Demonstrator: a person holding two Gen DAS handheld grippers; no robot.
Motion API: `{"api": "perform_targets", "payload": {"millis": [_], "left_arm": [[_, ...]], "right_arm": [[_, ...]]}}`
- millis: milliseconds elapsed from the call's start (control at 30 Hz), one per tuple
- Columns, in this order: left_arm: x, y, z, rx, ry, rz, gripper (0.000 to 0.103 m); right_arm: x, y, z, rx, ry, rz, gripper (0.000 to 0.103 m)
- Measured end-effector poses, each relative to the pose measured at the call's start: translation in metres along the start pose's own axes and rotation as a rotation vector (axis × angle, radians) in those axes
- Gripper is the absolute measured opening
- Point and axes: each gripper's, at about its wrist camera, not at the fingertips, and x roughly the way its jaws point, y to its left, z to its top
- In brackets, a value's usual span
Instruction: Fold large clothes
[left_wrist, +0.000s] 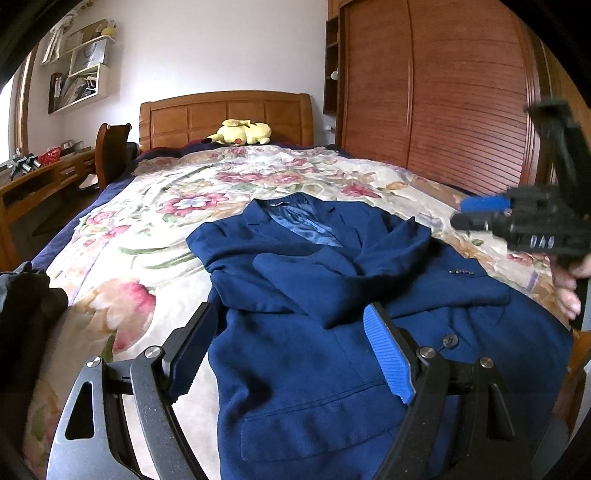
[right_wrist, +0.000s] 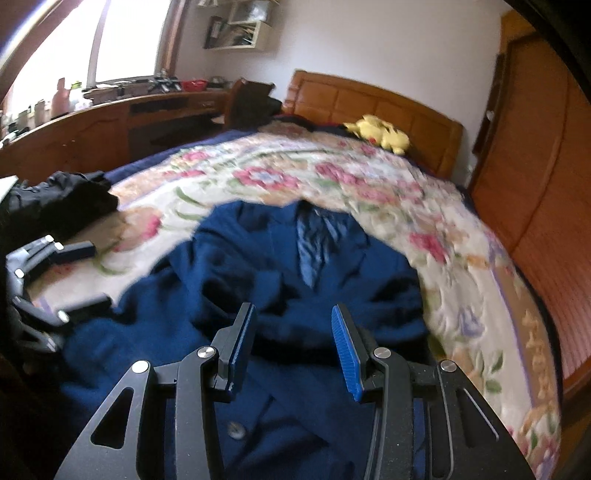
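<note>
On the right gripper (left_wrist: 476, 212) — white marking "DAB"

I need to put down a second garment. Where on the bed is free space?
Free: the floral bedspread between the blue jacket and the yellow plush toy. Crowded: the near end, with the jacket and a dark garment at its left.

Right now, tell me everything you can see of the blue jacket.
The blue jacket is a navy suit blazer of woven, matte cloth with a shinier blue lining at the open collar. It lies face up on the floral bedspread, collar toward the headboard. Both sleeves are folded across the chest, one cuff showing small buttons. A front button and a flap pocket show lower down. Neither tool visibly grips it.
</note>
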Motion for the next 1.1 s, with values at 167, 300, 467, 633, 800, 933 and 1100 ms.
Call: {"api": "perform_targets", "payload": {"millis": [167, 300, 467, 633, 800, 933, 1100], "left_arm": [[0.005, -0.004, -0.003, 0.006, 0.013, 0.008, 0.082], [0.009, -0.006, -0.004, 0.011, 0.022, 0.015, 0.082], [0.012, -0.008, -0.005, 0.019, 0.029, 0.021, 0.082], [0.013, -0.006, -0.004, 0.023, 0.037, 0.030, 0.082], [0.013, 0.000, 0.000, 0.044, 0.039, 0.060, 0.082], [0.017, 0.013, 0.015, 0.010, 0.048, 0.054, 0.082], [0.038, 0.018, 0.041, 0.054, 0.064, 0.101, 0.082]], "right_arm": [[0.028, -0.022, -0.027, 0.079, 0.064, -0.017, 0.044], [0.045, -0.035, -0.040, 0.118, 0.093, -0.038, 0.044], [0.064, -0.048, -0.052, 0.148, 0.114, -0.055, 0.044], [0.081, -0.050, -0.062, 0.176, 0.122, -0.047, 0.044], [0.096, -0.053, -0.067, 0.203, 0.132, -0.030, 0.044], [0.104, -0.055, -0.071, 0.213, 0.130, -0.020, 0.044], [0.105, -0.060, -0.081, 0.227, 0.112, -0.015, 0.044]]}}
